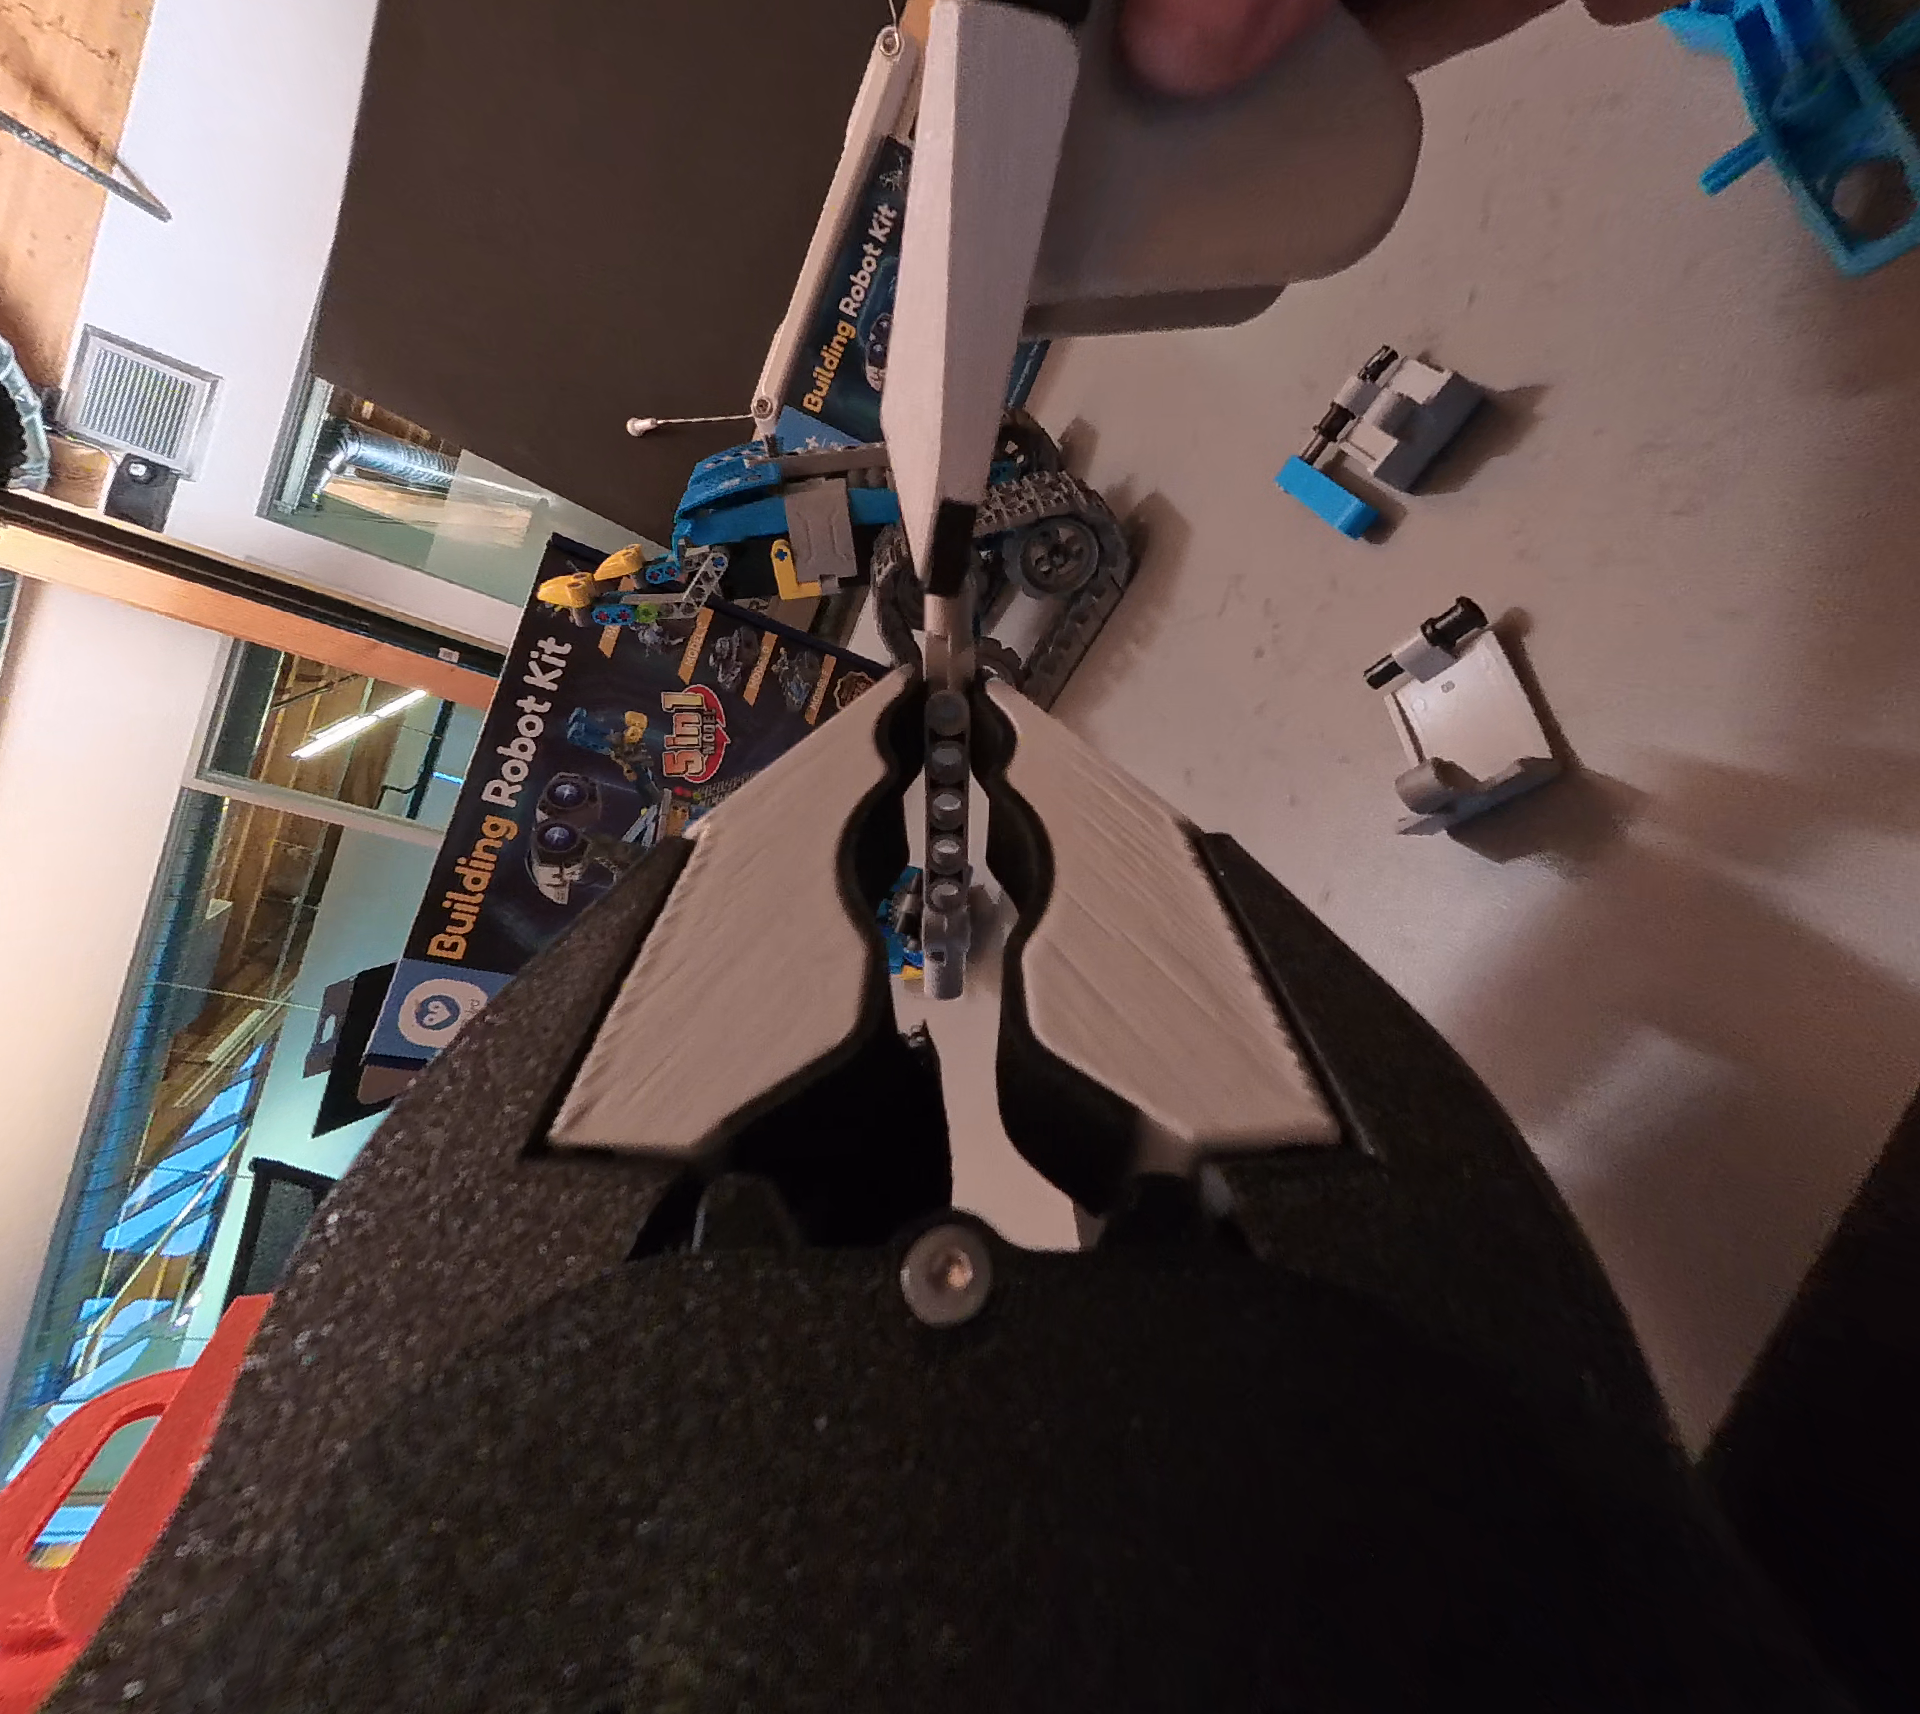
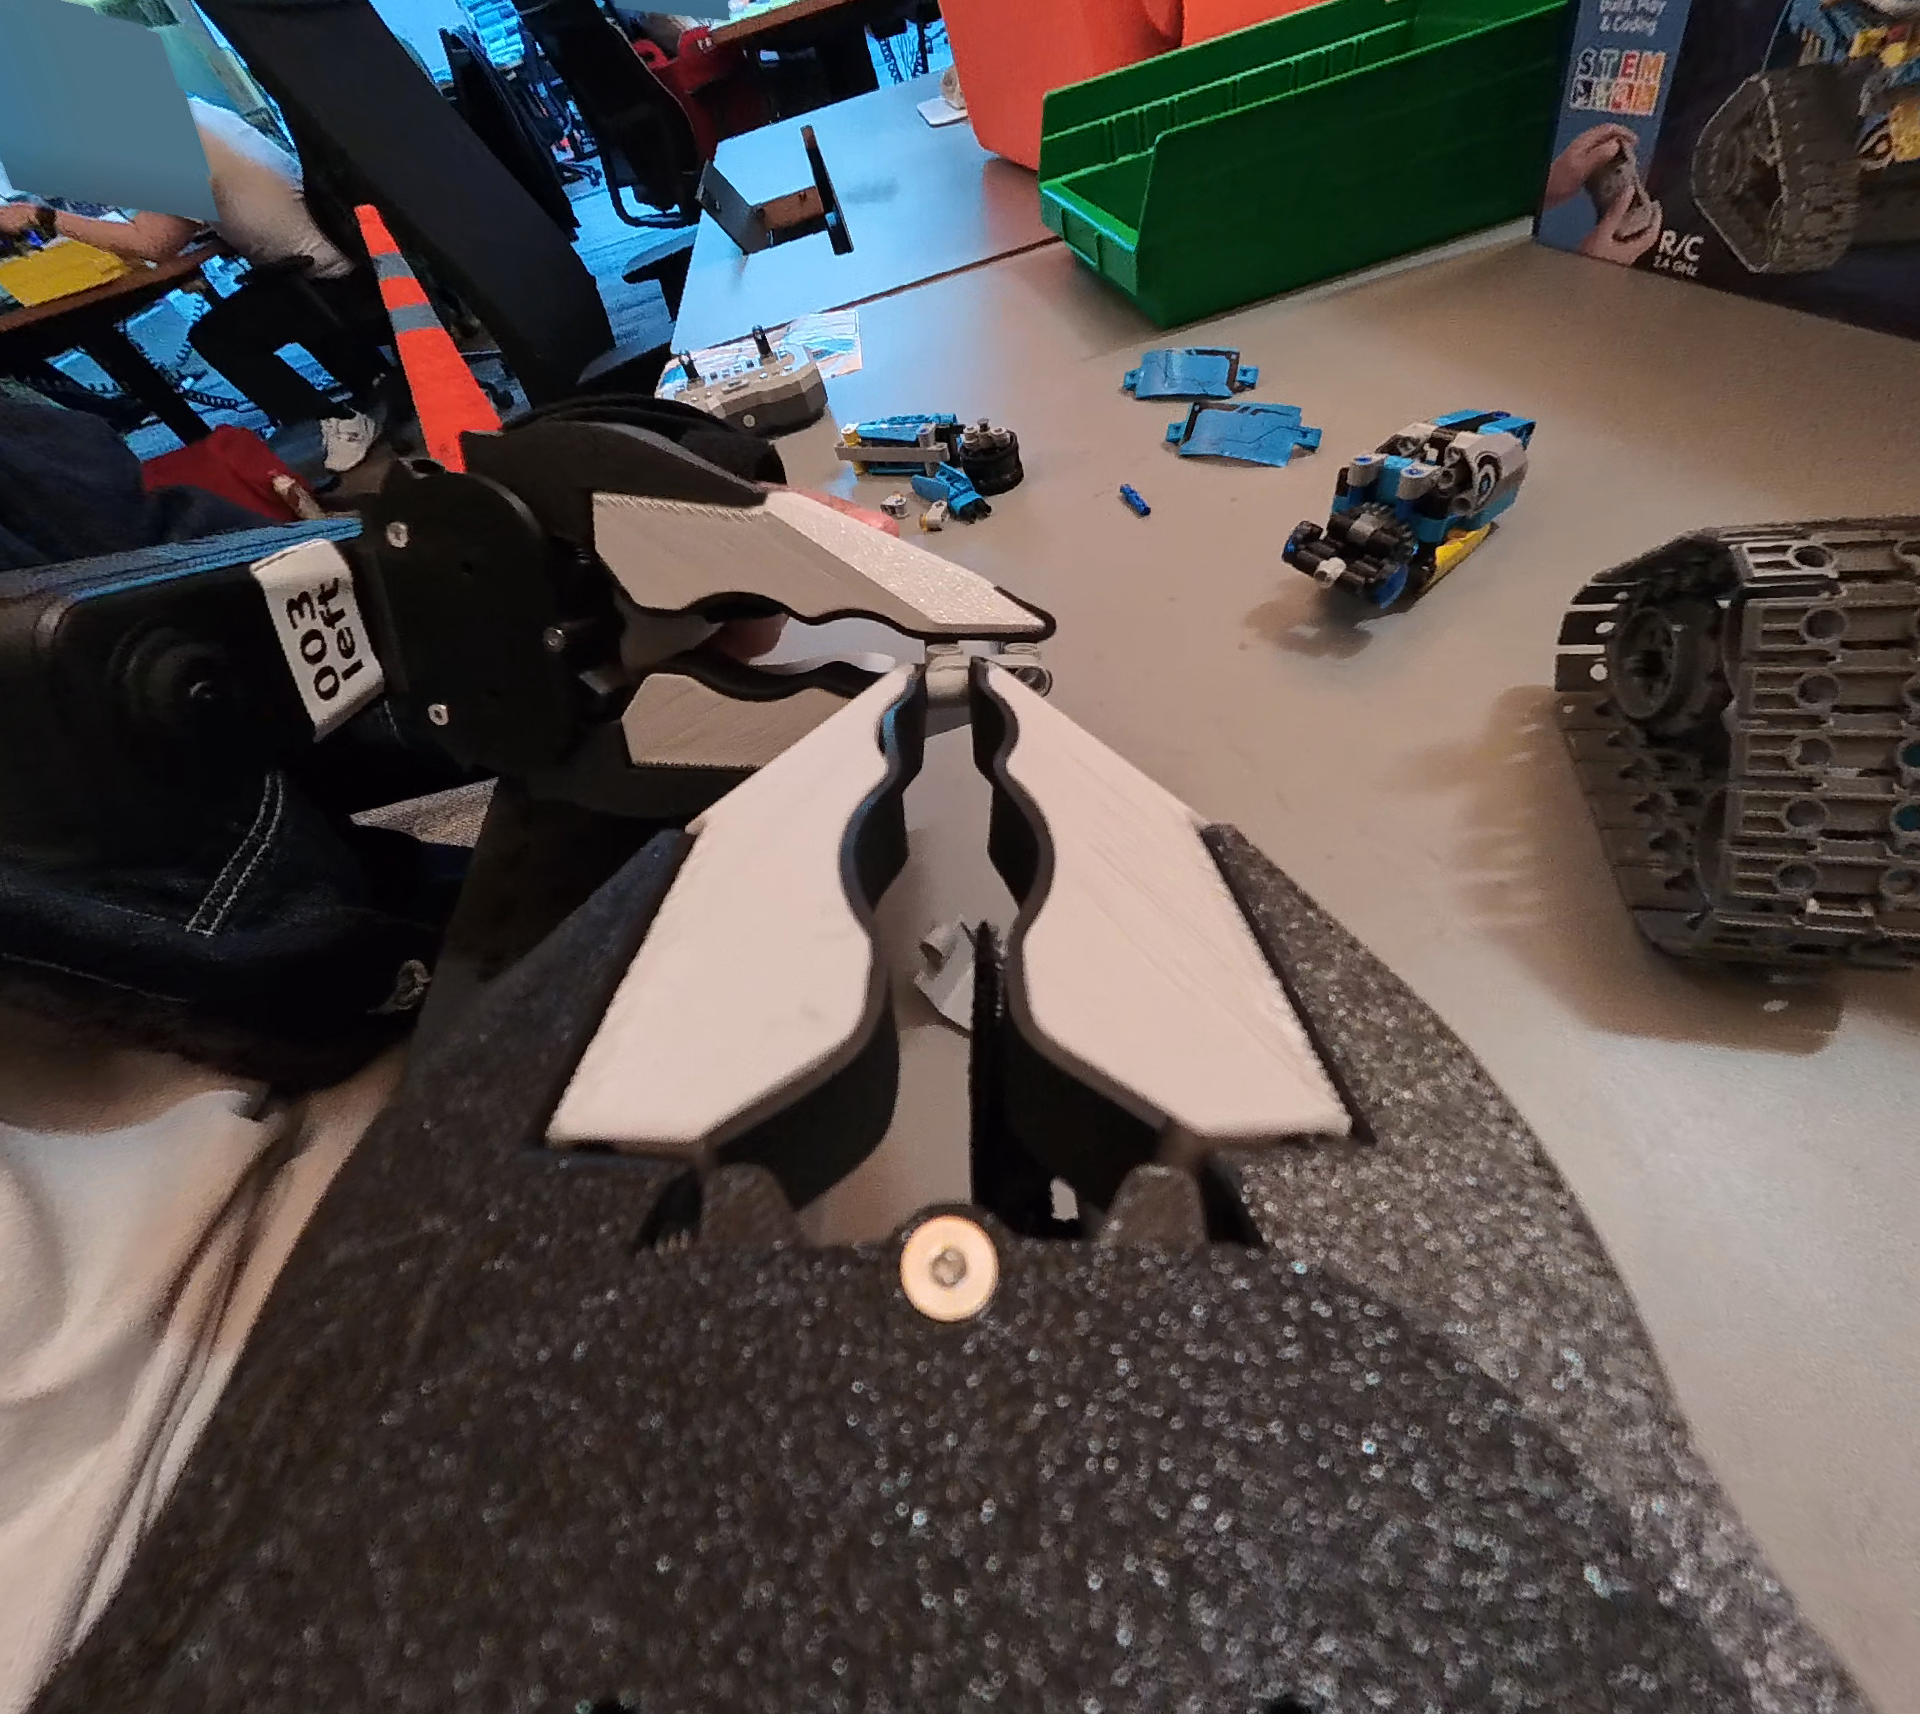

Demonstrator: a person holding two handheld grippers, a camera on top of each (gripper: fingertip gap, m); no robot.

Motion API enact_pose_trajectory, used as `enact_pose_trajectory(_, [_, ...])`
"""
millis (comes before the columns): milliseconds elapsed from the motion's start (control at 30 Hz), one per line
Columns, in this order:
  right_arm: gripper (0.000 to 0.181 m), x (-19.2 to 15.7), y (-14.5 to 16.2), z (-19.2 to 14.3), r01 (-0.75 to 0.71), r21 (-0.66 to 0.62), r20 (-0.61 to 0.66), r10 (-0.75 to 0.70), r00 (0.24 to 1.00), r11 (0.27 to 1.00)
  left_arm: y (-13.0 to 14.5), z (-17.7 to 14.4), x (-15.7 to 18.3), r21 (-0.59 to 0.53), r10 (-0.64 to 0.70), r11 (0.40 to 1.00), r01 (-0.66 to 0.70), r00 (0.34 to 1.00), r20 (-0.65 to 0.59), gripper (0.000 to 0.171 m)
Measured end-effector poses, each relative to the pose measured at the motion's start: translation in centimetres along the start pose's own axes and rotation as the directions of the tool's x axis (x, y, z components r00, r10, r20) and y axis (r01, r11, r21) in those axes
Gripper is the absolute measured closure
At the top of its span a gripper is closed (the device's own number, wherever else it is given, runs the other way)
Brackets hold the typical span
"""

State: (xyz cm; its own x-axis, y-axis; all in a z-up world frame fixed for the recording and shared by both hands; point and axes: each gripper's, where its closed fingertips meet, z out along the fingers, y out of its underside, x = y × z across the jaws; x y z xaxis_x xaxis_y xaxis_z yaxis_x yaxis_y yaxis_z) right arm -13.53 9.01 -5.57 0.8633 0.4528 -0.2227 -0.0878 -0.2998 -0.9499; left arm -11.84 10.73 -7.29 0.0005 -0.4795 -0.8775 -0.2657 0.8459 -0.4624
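Observation:
My left gripper (image 1: pixel 945 690) is shut on a dark grey beam with a row of holes (image 1: pixel 948 843), held edge-on between its jaws above the table. My right gripper (image 2: pixel 948 672) is shut at its tips on a small light grey connector (image 2: pixel 948 685) at the end of that beam. In the left wrist view the right gripper (image 1: pixel 940 568) comes down from the top with a hand on it, and the connector (image 1: pixel 940 625) sits between it and the beam. In the right wrist view the left gripper (image 2: pixel 997 651) reaches in from the left, holding the beam (image 2: pixel 1023 659).
A grey tracked vehicle (image 2: pixel 1745 750) stands on the grey table (image 2: pixel 1351 833) to the right, also in the left wrist view (image 1: pixel 1049 542). Kit boxes (image 1: pixel 582 760) (image 2: pixel 1766 54), a green bin (image 2: pixel 1299 137), a blue-black assembly (image 2: pixel 1403 511), blue panels (image 2: pixel 1236 428), a remote (image 2: pixel 748 391) and small grey pieces (image 1: pixel 1465 719) lie around. My two grippers' fingertips are within a few centimetres of each other. My left gripper's tips are some 15 cm from the blue-black assembly (image 2: pixel 1403 511).

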Motion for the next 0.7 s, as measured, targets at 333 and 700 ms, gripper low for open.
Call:
enact_pose_trajectory(333, [0.176, -1.3, 1.2, -1.0, -0.054, -0.062, 0.139, 0.062, 0.988, 0.997, -0.6, -1.9, 0.9, 0.133, -0.005, 0.991, 0.020, 0.994, -0.111, 0.165])
enact_pose_trajectory(700, [0.178, 0.2, -2.7, -7.6, -0.302, 0.166, 0.425, 0.208, 0.881, 0.939, -1.3, -5.3, 1.6, 0.253, -0.221, 0.904, 0.343, 0.884, -0.411, 0.166])
